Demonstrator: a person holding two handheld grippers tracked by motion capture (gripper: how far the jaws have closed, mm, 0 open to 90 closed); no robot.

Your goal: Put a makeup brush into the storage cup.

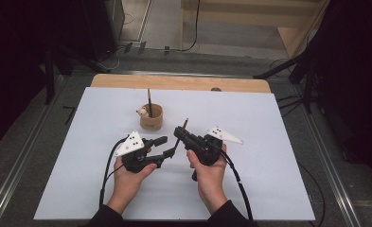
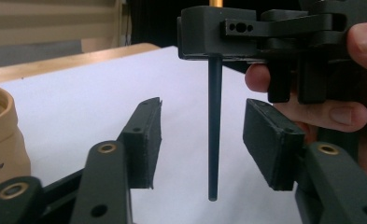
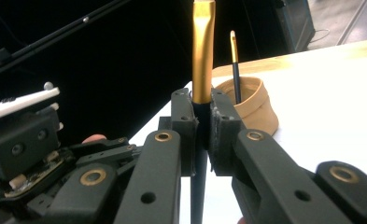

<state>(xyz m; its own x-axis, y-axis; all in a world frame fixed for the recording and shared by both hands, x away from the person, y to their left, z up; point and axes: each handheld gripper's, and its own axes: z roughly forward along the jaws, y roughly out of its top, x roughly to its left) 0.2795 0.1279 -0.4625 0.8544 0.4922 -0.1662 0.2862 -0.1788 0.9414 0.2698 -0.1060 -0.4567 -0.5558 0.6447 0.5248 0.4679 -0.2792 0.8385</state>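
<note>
While the brush [image 3: 203,51] stands upright above the white surface [image 1: 269,156], its dark handle is clamped between the pads of the right claw [image 3: 202,135], with the gold ferrule rising above the jaws. The tapered handle end [image 2: 213,140] hangs down between the pads of the left claw [image 2: 204,140], which stands open and touches neither side of it (clear gaps show on both sides). Beyond both claws, near the far edge of the surface, a tan cup [image 1: 151,118] holds a second brush [image 1: 149,101] upright.
</note>
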